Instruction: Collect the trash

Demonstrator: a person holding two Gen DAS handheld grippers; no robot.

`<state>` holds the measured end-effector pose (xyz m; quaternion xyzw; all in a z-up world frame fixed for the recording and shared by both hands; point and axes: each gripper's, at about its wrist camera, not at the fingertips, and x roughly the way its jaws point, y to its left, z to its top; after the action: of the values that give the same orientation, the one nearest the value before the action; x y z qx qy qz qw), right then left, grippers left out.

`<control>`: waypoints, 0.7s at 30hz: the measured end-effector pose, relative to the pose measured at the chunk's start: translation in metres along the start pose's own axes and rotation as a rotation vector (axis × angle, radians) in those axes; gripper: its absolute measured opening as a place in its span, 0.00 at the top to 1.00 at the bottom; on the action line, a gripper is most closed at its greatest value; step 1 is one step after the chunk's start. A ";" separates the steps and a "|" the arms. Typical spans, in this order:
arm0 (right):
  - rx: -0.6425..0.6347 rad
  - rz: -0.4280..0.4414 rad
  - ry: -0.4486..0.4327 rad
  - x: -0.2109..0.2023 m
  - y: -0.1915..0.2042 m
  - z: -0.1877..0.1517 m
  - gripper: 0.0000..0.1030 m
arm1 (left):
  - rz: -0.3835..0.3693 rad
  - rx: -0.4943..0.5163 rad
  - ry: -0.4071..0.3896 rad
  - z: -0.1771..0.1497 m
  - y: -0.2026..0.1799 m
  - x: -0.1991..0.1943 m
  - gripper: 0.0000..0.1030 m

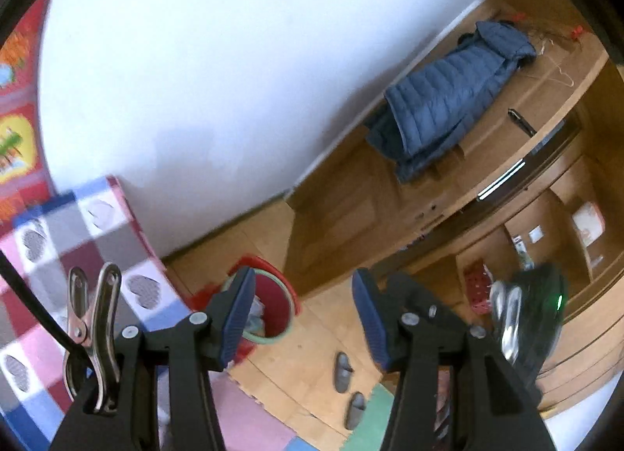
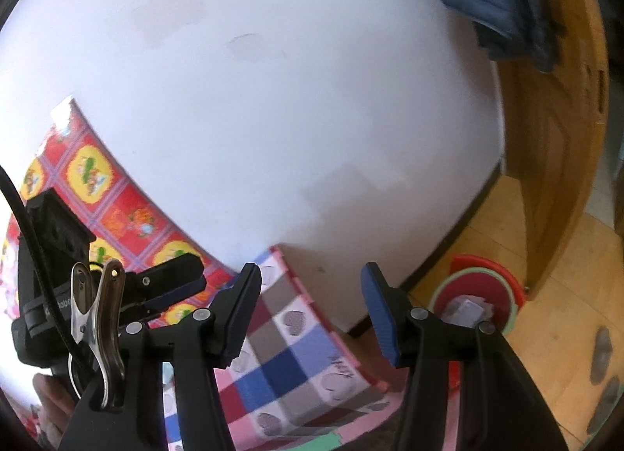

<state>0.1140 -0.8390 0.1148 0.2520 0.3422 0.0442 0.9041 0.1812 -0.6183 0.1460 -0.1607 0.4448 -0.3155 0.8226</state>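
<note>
Both tongs stand half open with nothing between their blue pads. The left gripper [image 1: 302, 318] points down toward the floor; the red trash bin [image 1: 273, 306], holding crumpled paper, sits just behind its left finger. The right gripper [image 2: 312, 312] has that bin [image 2: 479, 295] off to its right, the checkered blanket [image 2: 296, 345] below.

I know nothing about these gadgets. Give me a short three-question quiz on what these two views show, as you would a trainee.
1. True or false: the left hand-held gripper holds a piece of trash.
2. Where does the red bin stand? A) on the bed B) on the wooden floor by the wall C) on the cabinet
3. Fill in: the blue jacket lies on the wooden ____.

Key
1. False: nothing is between its fingers.
2. B
3. cabinet
</note>
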 end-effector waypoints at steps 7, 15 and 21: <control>-0.025 0.081 -0.042 0.006 0.049 0.024 0.44 | 0.001 -0.010 -0.098 0.006 0.007 -0.036 0.47; -0.093 0.126 0.005 0.021 0.085 0.031 0.42 | 0.083 -0.049 -0.174 0.012 0.036 -0.078 0.47; -0.188 0.172 0.050 0.037 0.126 0.017 0.42 | 0.183 -0.091 -0.239 0.011 0.068 -0.110 0.47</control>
<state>0.1647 -0.7270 0.1652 0.1935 0.3362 0.1599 0.9077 0.1710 -0.4944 0.1840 -0.1929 0.3705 -0.1973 0.8869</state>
